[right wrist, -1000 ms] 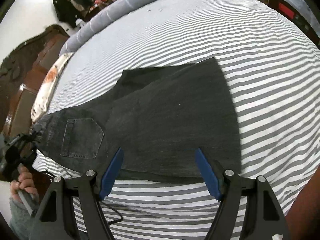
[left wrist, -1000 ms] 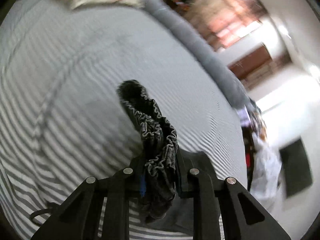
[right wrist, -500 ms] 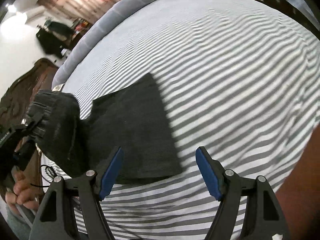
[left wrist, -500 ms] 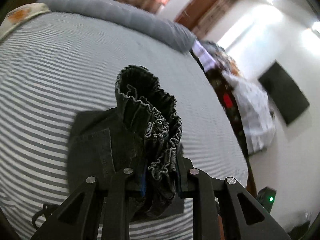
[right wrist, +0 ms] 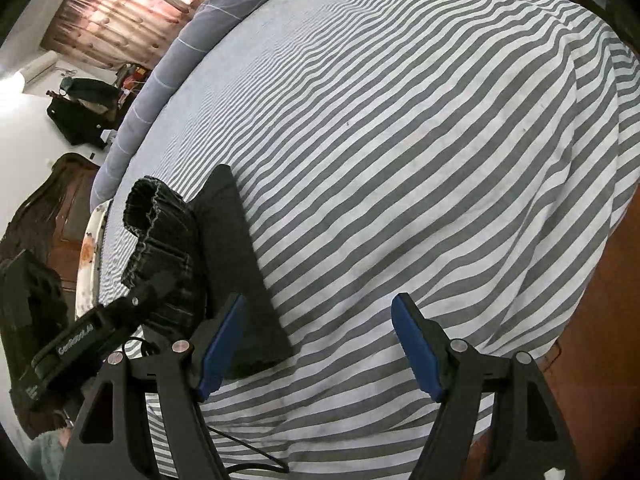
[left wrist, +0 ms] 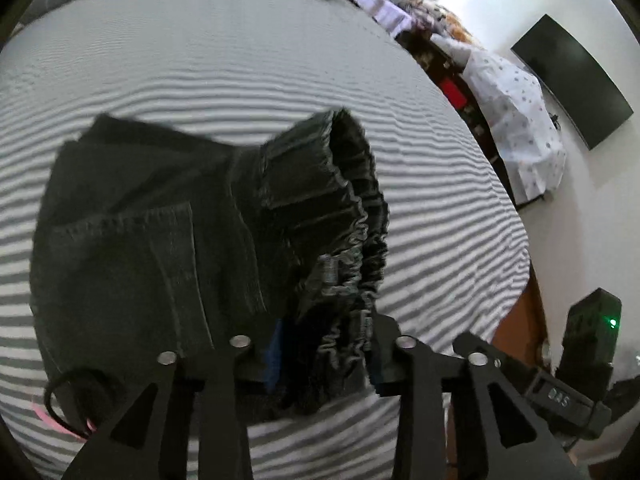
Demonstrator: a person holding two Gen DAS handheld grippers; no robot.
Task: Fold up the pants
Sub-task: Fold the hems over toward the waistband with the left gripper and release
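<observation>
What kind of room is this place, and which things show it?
Most likely a bedroom in a home: a wide bed with a striped sheet, a long grey bolster along its far edge, and a dark wall-mounted screen.

Pants: lying folded on the bed, lower left of the left wrist view; in the right wrist view, at left of frame.
Waistband: raised off the bed, centre of the left wrist view, bunched between the fingers of the left gripper at bottom centre.
Right gripper: bottom centre of the right wrist view, over the bed; its left finger lies in front of the pants' near edge.
Bolster: along the bed's far edge, upper left.
Screen: on the wall, upper right of the left wrist view.
</observation>
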